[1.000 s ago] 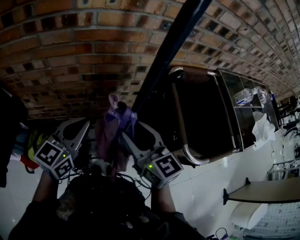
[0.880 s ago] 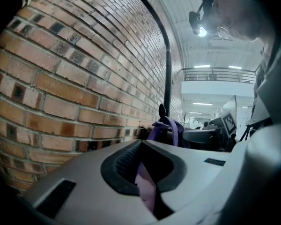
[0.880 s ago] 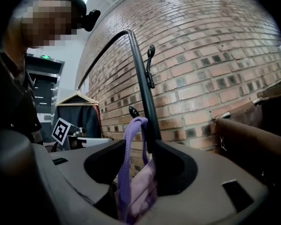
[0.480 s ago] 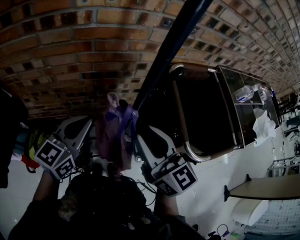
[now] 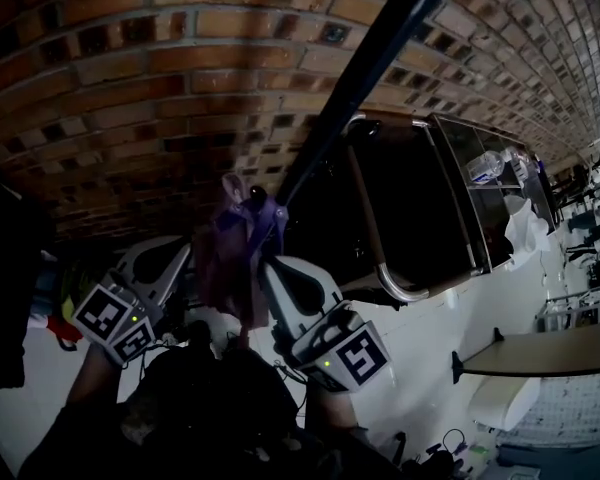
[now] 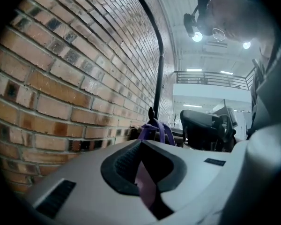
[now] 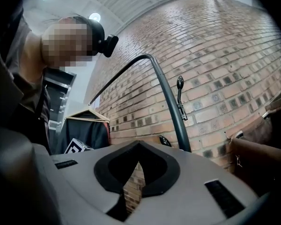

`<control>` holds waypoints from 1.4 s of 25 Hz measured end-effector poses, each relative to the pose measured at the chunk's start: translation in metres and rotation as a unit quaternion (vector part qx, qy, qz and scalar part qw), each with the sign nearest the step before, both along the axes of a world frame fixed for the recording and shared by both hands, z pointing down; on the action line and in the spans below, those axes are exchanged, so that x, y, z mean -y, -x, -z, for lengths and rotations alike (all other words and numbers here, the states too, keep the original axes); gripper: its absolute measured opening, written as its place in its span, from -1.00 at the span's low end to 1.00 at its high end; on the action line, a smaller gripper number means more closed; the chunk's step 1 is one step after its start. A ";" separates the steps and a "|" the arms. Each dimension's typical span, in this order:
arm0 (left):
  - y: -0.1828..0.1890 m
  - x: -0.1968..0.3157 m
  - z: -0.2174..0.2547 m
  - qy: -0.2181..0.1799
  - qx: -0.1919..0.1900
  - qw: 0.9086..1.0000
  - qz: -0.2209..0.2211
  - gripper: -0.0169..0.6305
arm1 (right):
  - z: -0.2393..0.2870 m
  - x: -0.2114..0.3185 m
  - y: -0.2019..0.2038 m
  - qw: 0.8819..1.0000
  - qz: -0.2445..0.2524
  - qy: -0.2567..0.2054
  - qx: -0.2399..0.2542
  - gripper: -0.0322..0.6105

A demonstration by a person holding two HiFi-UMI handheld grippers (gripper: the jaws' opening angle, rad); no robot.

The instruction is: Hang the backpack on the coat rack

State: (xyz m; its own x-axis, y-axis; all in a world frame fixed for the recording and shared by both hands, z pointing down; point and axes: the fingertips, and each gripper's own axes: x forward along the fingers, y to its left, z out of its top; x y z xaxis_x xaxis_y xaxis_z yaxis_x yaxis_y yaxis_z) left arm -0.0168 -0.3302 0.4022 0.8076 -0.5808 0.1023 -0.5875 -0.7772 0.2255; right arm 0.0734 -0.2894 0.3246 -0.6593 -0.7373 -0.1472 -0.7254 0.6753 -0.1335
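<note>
The purple backpack (image 5: 225, 273) hangs against the brick wall. Its strap loop (image 5: 252, 218) lies over a hook on the black coat rack pole (image 5: 360, 78). My left gripper (image 5: 185, 268) is shut on the backpack's pinkish fabric (image 6: 146, 186), with the purple strap (image 6: 155, 129) just ahead of it. To the right of the bag, my right gripper (image 5: 270, 273) has just been closing and now stands shut with nothing between its jaws. In the right gripper view only brick shows past the right gripper (image 7: 139, 146), and the pole (image 7: 171, 107) with a hook (image 7: 180, 97) rises ahead.
The brick wall (image 5: 130, 88) fills the background. A dark cabinet with a chrome frame (image 5: 380, 258) stands right of the pole. A dark garment on a hanger (image 7: 84, 130) hangs to the left. A table (image 5: 540, 378) sits at the far right.
The right gripper has come off the strap, shifted right in the head view, and its jaws have closed empty. The left gripper keeps its hold and has barely moved.
</note>
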 end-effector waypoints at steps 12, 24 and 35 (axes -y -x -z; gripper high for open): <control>-0.011 -0.082 0.004 -0.012 0.002 0.999 0.053 -0.83 | -0.009 -0.069 -0.028 1.000 0.009 0.014 0.023 -0.87; -0.043 -0.196 0.003 -0.022 0.018 0.996 0.080 -0.83 | -0.025 -0.171 -0.066 0.999 0.018 0.028 0.022 -0.87; -0.044 -0.276 0.005 -0.036 0.013 0.994 0.103 -0.83 | -0.049 -0.246 -0.072 0.998 0.018 0.056 -0.009 -0.87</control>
State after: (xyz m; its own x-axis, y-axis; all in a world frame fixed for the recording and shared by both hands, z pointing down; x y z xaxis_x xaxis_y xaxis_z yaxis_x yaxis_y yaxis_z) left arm 0.0271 -0.0537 0.3969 0.6682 -0.7403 0.0745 -0.7410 -0.6530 0.1568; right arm 0.1458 -0.0438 0.3737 -0.6874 -0.7244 -0.0532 -0.7038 0.6823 -0.1978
